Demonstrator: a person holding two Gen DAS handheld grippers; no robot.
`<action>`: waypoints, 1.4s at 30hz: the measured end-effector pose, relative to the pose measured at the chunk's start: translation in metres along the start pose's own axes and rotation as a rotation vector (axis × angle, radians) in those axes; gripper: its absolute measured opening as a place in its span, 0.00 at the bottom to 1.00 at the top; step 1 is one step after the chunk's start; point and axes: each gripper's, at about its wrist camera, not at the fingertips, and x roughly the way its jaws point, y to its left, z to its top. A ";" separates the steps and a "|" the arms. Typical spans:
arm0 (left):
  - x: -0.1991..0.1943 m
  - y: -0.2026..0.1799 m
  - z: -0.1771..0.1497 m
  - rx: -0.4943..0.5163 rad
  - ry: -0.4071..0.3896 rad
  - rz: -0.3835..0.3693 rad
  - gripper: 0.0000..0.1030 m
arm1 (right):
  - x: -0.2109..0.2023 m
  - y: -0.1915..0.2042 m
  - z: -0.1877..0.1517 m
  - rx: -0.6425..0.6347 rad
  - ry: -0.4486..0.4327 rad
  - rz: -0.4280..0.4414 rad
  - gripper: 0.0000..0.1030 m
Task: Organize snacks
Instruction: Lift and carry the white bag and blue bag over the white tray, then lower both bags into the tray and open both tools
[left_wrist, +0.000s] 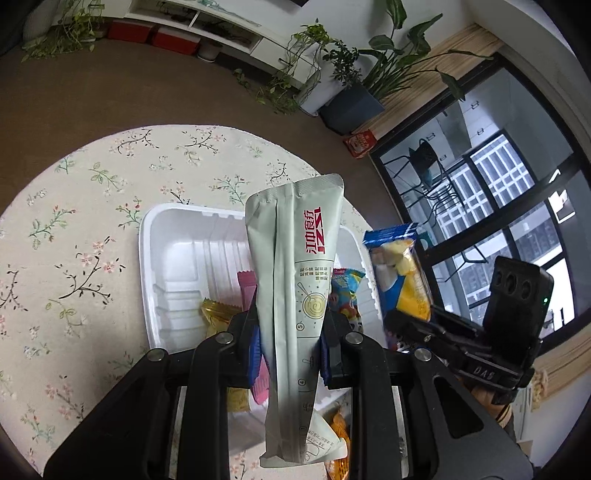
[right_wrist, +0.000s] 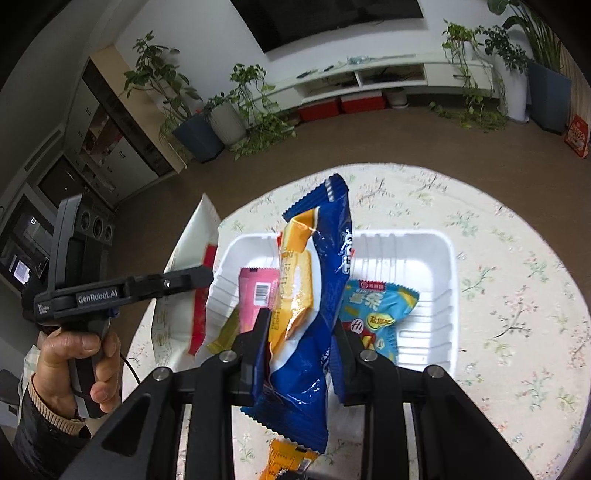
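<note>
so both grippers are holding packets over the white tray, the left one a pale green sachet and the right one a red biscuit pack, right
Not quite: the right gripper is shut on a blue biscuit pack, not a red one, as the right wrist view shows. The rest holds: the left gripper is shut on the pale green sachet, both over the white tray.

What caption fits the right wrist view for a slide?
Right gripper shut on a blue biscuit packet above a white tray holding snacks.
</note>
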 end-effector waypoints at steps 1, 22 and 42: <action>0.003 0.002 0.001 -0.002 -0.002 0.002 0.21 | 0.004 -0.002 -0.001 0.004 0.005 0.000 0.30; 0.048 0.009 -0.004 -0.001 0.020 0.011 0.21 | 0.050 -0.011 -0.005 0.030 0.051 -0.002 0.29; 0.036 0.021 -0.009 -0.045 -0.020 0.088 0.67 | 0.055 -0.003 -0.011 -0.034 0.060 -0.116 0.35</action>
